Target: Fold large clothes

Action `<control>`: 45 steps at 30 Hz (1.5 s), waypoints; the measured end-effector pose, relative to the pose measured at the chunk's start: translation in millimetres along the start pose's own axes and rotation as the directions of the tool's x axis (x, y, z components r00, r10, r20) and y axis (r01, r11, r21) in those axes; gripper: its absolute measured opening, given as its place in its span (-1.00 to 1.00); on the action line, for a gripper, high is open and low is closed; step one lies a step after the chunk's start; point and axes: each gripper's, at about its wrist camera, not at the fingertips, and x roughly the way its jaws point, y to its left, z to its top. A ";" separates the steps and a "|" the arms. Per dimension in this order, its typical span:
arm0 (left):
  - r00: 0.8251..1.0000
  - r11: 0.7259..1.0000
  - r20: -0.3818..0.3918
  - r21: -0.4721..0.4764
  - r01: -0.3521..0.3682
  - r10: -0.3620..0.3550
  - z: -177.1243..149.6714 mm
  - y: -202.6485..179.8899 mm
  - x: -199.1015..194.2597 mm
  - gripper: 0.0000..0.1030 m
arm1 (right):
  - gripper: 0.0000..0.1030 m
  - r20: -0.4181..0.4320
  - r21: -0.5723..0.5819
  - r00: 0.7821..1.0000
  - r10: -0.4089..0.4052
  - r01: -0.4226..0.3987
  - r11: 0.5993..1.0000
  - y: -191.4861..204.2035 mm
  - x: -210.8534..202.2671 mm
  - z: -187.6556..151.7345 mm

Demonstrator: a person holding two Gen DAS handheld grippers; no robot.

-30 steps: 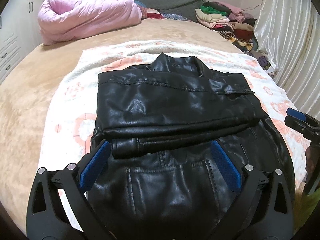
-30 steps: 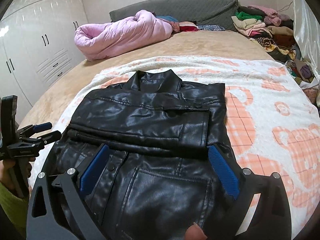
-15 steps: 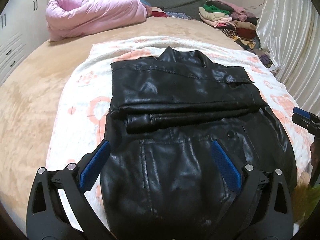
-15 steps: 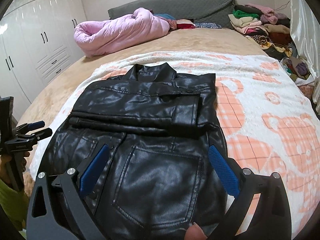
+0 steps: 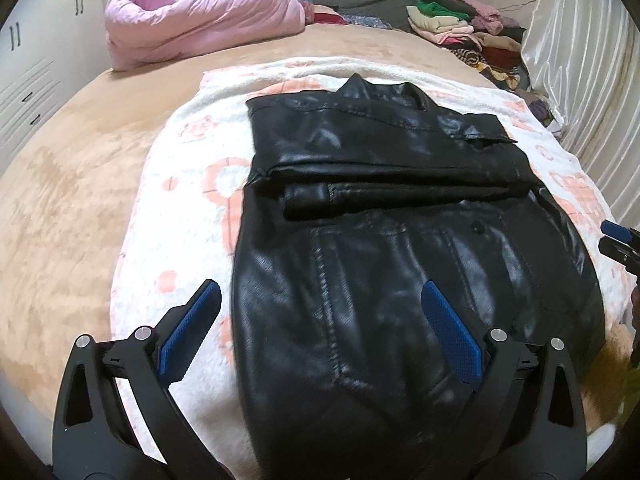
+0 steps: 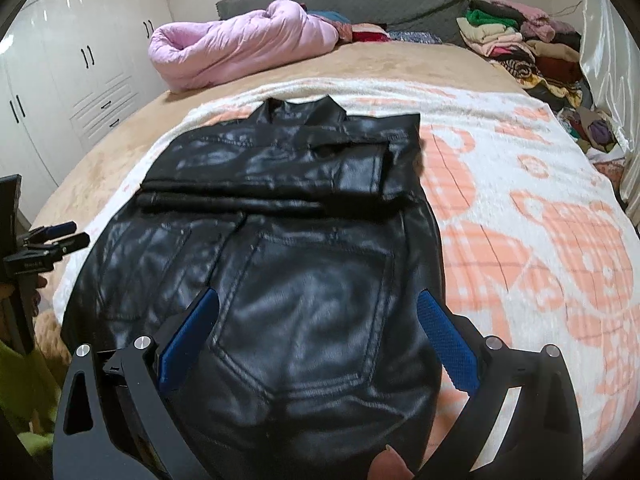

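A black leather jacket [image 5: 384, 208] lies flat on a white and orange blanket [image 5: 180, 184] on the bed, collar at the far end, sleeves folded across its upper half. It also shows in the right wrist view [image 6: 280, 216]. My left gripper [image 5: 320, 324] is open and empty, hovering over the jacket's near left hem. My right gripper [image 6: 316, 332] is open and empty over the jacket's near right hem. The right gripper's tips show at the right edge of the left wrist view [image 5: 620, 240]; the left gripper shows at the left edge of the right wrist view [image 6: 52, 240].
A rolled pink quilt [image 6: 240, 44] lies at the head of the bed. A pile of folded clothes [image 6: 520, 44] sits at the far right by a curtain [image 5: 592, 80]. White wardrobes [image 6: 72, 64] stand to the left. The tan bedspread [image 5: 68, 168] surrounds the blanket.
Both grippers have drawn back toward the near end of the bed and shifted slightly outward, so more of the jacket's lower half shows. The jacket has not moved.
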 end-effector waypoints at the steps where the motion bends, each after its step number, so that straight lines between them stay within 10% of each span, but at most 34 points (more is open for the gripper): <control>1: 1.000 1.000 -0.006 -0.003 -0.007 0.007 -3.5 2.8 0.0 0.82 | 0.91 -0.011 0.000 1.000 -0.006 0.006 1.000 -2.1 0.1 -4.9; 19: 0.996 0.999 -0.084 -0.053 0.009 -0.013 -57.4 33.7 -7.1 0.81 | 0.91 -0.116 0.037 0.993 -0.015 0.019 0.999 -28.1 -3.6 -58.0; 26: 0.992 0.996 -0.115 -0.075 0.042 -0.051 -72.9 37.2 -10.9 0.33 | 0.91 -0.165 0.029 0.986 0.016 -0.011 1.000 -28.9 -4.8 -75.3; 38: 0.969 0.983 -0.183 -0.108 0.145 -0.163 -102.7 29.4 -12.5 0.10 | 0.91 -0.280 0.028 0.959 0.043 -0.036 0.999 -34.5 7.2 -100.6; 45: 0.961 0.977 -0.207 -0.153 0.151 -0.181 -104.5 26.9 -0.9 0.08 | 0.10 -0.245 0.073 0.964 0.104 -0.089 0.993 -44.0 5.7 -99.7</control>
